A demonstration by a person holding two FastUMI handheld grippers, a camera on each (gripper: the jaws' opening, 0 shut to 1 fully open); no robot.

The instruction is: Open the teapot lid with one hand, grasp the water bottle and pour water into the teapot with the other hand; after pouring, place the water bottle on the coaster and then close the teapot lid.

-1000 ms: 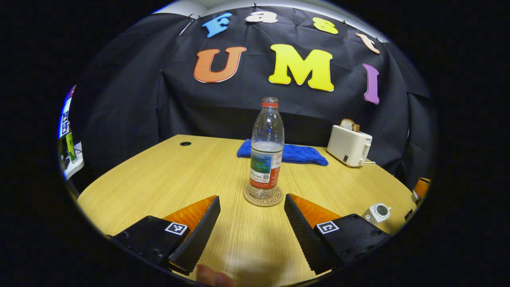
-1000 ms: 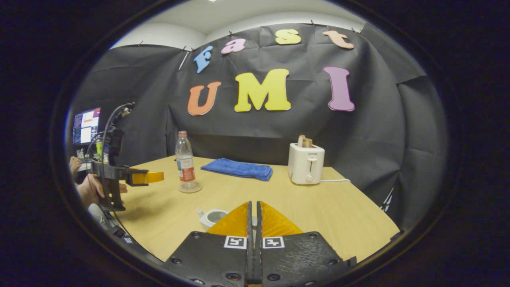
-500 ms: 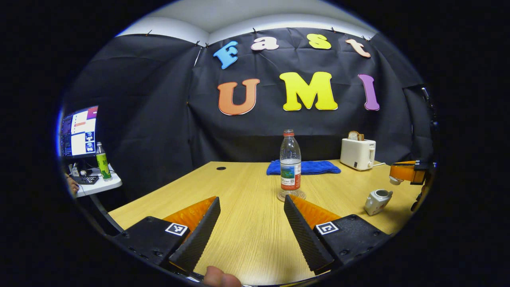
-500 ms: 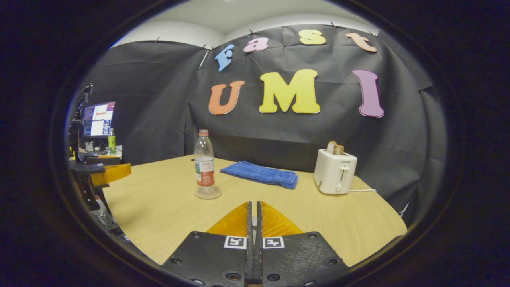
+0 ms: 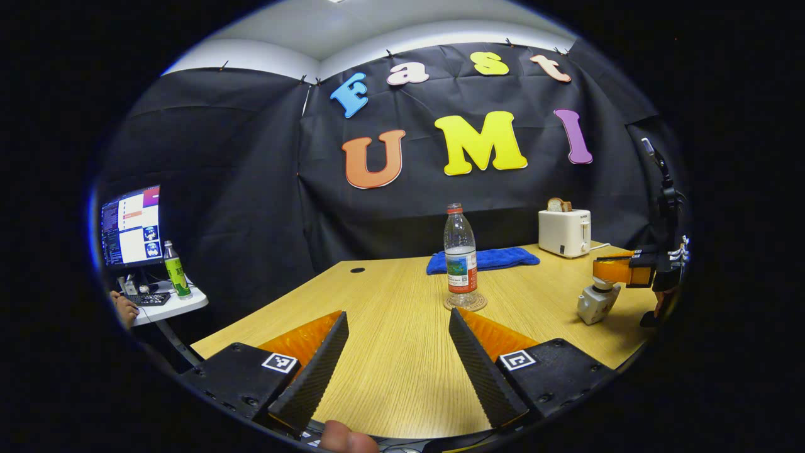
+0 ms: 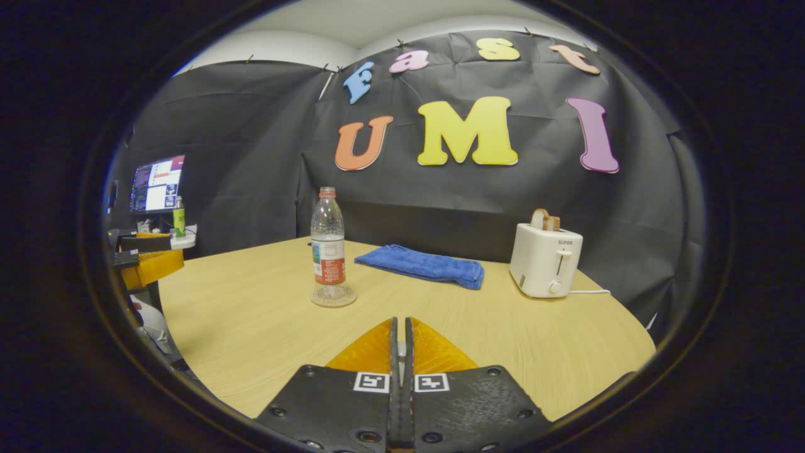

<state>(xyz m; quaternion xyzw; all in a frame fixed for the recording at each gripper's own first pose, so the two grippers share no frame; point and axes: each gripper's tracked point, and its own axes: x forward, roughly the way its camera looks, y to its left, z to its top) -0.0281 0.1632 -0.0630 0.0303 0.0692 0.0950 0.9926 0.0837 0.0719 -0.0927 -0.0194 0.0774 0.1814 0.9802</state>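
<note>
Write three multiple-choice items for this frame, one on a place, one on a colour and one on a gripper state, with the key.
1. Where does the water bottle stand?
A. On the blue towel
B. On the round coaster
C. Inside the toaster

2. What colour is the folded towel on the table?
A. Blue
B. Red
C. White

3. How do the left gripper's fingers stand?
A. Pressed on the bottle
B. Closed with nothing between
C. Spread wide apart, holding nothing

Key: 1 B, the bottle's base sits on the coaster, apart from towel and toaster. 2 A, the cloth behind the bottle is plainly blue. 3 C, the left gripper view shows a wide gap with bare table between the fingers, while the right gripper has its fingers together.
</note>
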